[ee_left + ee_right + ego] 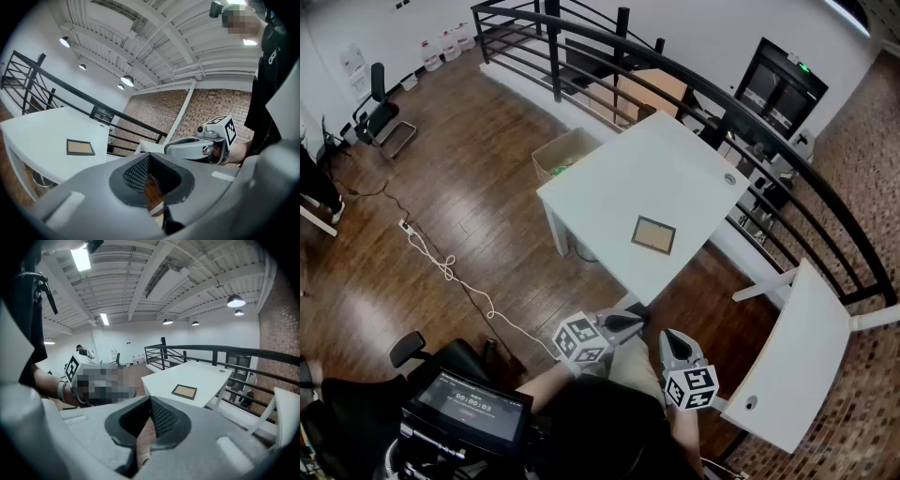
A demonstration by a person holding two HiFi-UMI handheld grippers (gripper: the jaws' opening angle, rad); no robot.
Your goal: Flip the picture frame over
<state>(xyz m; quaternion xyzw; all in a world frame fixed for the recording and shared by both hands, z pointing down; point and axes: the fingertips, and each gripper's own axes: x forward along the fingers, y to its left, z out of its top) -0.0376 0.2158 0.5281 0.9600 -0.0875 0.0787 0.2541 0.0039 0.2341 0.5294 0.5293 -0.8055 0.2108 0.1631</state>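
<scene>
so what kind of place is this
Probably a loft-style office or workshop, perhaps on a mezzanine level: a black railing edges the wood floor, there is an exposed brick wall, and a plain white table stands near the railing.

You're standing on dark wood floor (pixel 478 197): white bench (pixel 656 169), black railing (pixel 555 56), brick wall (pixel 154 111), pendant lamps (pixel 127 80) lit.
</scene>
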